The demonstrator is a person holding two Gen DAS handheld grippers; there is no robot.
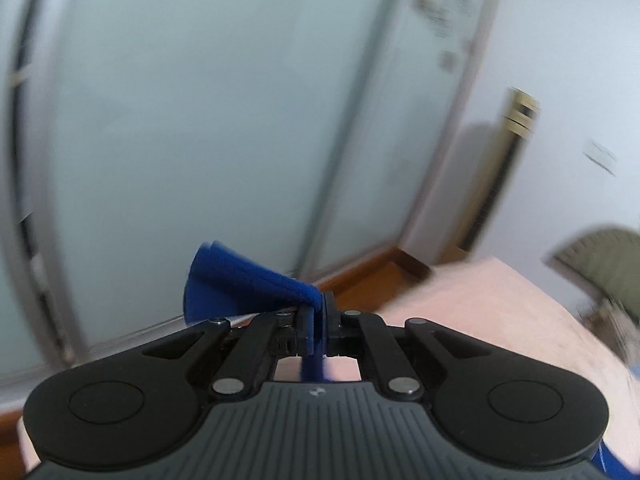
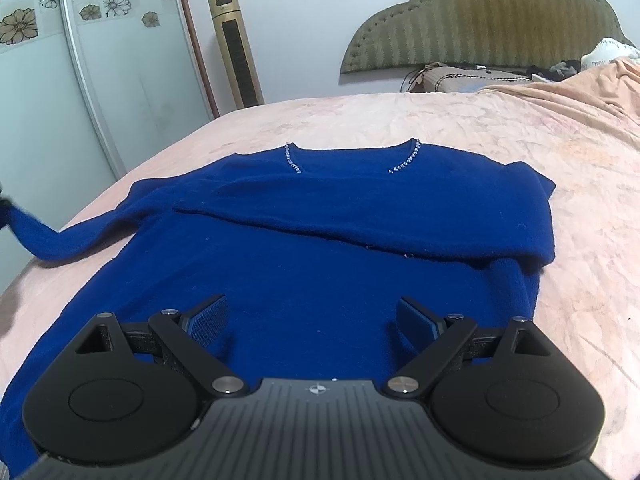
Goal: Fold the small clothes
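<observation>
**A:** Blue knit sweater (image 2: pixel 304 264) lies flat on the pink bed sheet (image 2: pixel 500 128), neckline toward the headboard (image 2: pixel 480 16). One sleeve is already folded across the chest; the other sleeve (image 2: pixel 52 240) trails off the sweater's far side, lifted at its end.

**B:** Who's got that end?

**A:** My left gripper (image 1: pixel 316 316). Jaws pinched tight on a bunch of blue fabric, cuff end I'd guess. Right gripper (image 2: pixel 312 320) hovers just over the sweater's lower body, jaws spread wide, holding nothing.

**B:** Step?

**A:** Second sleeve fold, I judge. Next move calls for carrying the cuff in over the chest, laying it on the first folded sleeve, then letting go. Right one could pin the hem if the body drags.

**B:** Anything unclear?

**A:** Plenty. Left view is motion-blurred, mostly wardrobe door (image 1: pixel 200 120) and a strip of sheet; sweater body isn't in it. Right view cuts the lifted sleeve at the frame edge, so the grip itself is barely visible there. The hem is hidden under the right gripper's housing.
</observation>
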